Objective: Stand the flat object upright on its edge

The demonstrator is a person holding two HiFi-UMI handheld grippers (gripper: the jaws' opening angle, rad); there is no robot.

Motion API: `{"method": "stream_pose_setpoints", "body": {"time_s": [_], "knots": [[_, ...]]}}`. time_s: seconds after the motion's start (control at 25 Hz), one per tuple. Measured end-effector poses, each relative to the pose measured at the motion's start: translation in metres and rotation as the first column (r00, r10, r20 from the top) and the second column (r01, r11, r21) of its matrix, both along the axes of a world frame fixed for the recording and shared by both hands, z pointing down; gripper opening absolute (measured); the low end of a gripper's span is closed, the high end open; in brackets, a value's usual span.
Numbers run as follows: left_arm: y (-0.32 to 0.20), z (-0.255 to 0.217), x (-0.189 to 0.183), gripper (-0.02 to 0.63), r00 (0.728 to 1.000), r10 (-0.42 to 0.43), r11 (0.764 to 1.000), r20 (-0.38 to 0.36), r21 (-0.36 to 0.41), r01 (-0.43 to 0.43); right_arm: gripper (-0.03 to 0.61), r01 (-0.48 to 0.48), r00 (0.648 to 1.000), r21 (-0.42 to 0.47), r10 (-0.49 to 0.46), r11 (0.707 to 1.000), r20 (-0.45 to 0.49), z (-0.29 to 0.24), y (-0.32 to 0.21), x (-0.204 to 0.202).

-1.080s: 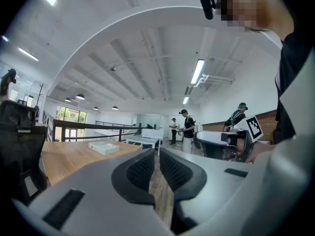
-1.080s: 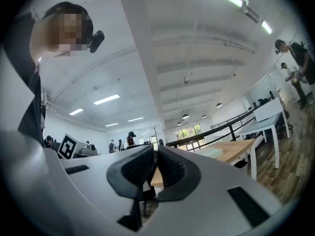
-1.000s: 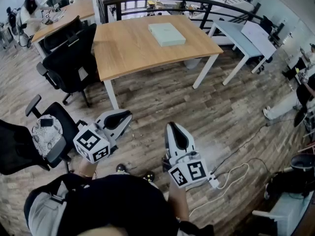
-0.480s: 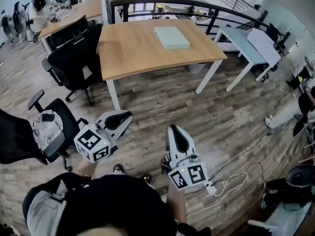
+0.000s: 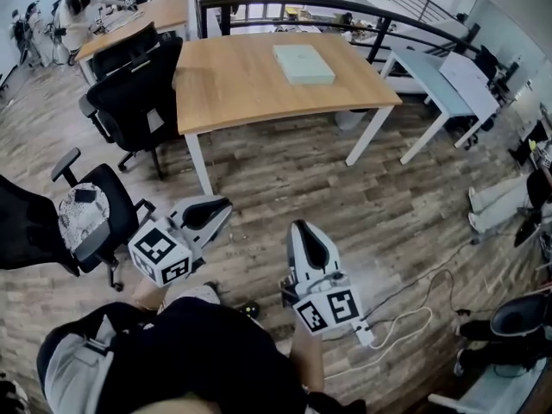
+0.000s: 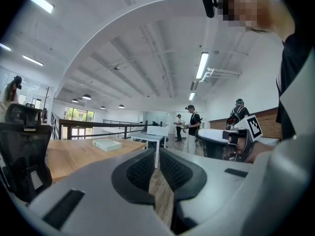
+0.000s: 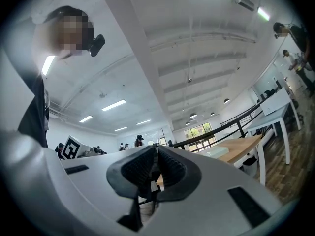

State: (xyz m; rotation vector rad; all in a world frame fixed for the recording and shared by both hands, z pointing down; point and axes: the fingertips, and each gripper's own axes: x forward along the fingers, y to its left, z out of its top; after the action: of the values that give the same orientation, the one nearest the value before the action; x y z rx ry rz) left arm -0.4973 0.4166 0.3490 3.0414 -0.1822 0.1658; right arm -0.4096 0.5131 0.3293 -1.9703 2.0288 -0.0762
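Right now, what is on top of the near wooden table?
Only a flat pale box lies on the table, toward its far side. Whatever is beneath the box is covered.

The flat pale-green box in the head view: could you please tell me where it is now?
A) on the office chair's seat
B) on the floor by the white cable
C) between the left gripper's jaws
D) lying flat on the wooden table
D: the flat pale-green box lies flat on top of the wooden table, near its far side.
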Motion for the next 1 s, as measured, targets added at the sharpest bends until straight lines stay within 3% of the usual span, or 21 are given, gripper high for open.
{"method": "stream_pose_setpoints", "body": {"time_s": [0.56, 1.0], "knots": [[0.019, -0.001, 0.046, 0.043, 0.996, 0.083, 0.996, 0.022, 0.017, -0.083, 0.038, -0.071, 0.997, 0.006, 0.071, 0.997, 0.022, 0.003, 0.026, 0.036], [-0.012, -0.002, 0.107, 0.043, 0.986, 0.163, 0.987, -0.017, 0.005, -0.163, 0.038, -0.139, 0.99, -0.011, 0.139, 0.99, -0.014, 0.002, 0.002, 0.082]]}}
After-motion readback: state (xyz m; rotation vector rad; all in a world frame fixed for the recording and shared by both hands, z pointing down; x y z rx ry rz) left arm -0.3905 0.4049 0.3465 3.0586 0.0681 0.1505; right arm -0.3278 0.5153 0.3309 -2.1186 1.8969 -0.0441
